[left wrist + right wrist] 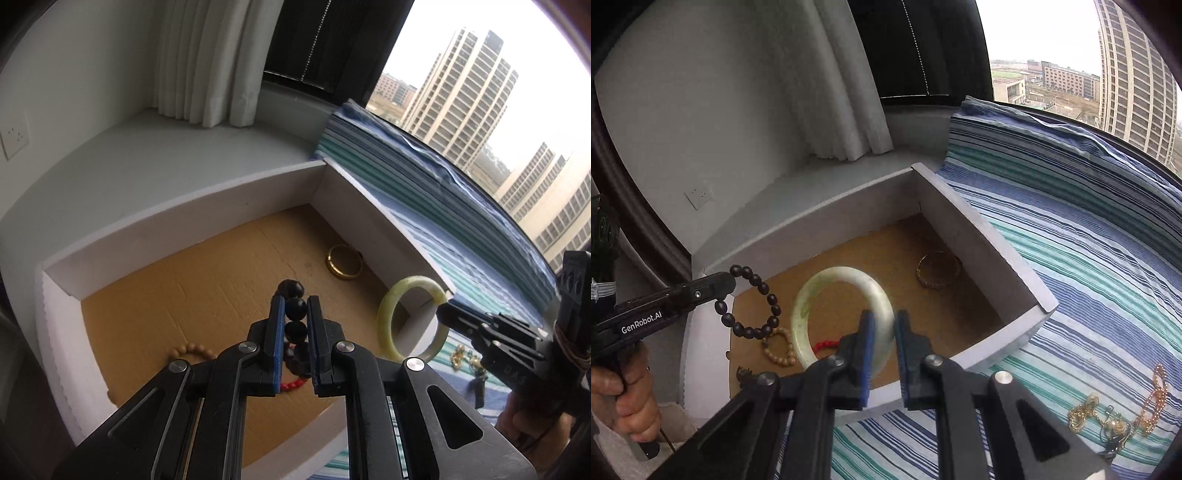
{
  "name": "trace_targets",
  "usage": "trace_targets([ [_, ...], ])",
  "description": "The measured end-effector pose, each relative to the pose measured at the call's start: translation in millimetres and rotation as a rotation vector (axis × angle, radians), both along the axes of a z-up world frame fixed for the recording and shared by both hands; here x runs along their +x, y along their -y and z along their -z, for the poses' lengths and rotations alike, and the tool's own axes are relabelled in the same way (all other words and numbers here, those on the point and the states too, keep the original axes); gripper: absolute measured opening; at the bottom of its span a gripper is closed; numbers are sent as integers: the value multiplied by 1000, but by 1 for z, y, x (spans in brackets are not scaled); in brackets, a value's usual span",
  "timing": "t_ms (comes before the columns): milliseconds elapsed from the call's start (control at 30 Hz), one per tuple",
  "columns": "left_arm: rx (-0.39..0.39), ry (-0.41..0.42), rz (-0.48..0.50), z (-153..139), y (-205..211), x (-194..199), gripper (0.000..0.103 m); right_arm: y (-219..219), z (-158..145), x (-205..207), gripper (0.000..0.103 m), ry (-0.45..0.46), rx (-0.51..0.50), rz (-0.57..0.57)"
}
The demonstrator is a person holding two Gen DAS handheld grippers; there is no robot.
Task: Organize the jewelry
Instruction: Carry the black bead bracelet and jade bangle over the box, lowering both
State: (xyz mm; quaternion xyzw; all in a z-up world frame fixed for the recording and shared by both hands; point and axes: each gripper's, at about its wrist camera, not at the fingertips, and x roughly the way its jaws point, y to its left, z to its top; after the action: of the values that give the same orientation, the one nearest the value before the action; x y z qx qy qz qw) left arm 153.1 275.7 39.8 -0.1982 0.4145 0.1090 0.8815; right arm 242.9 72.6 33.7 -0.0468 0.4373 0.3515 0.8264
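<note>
My left gripper (295, 317) is shut on a dark bead bracelet (294, 309) and holds it above the white box (207, 206), over its brown cardboard floor. The bracelet also hangs from that gripper in the right wrist view (753, 306). My right gripper (884, 332) is shut on a pale green jade bangle (812, 295), held over the box; the bangle also shows in the left wrist view (388, 314). Inside the box lie a gold bangle (938, 273), a tan bead bracelet (781, 350) and a red bead bracelet (827, 345).
The box sits on a white window ledge beside a blue and green striped cloth (1089, 258). Several gold chains and small pieces (1115, 413) lie on the cloth at the right. A white curtain (842, 92) hangs behind, with a window beyond.
</note>
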Motion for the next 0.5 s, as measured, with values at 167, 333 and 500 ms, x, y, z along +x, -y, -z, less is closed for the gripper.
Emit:
trace_targets([
  [167,-4,-64,-15,25,-8,22,9,-21,30,20,12,-33,-74,-21],
  [333,8,-122,-40,48,-5,44,9,-34,57,41,12,-70,-124,-32],
  [500,54,-172,-32,70,5,67,14,-43,76,56,13,-105,-170,-47],
])
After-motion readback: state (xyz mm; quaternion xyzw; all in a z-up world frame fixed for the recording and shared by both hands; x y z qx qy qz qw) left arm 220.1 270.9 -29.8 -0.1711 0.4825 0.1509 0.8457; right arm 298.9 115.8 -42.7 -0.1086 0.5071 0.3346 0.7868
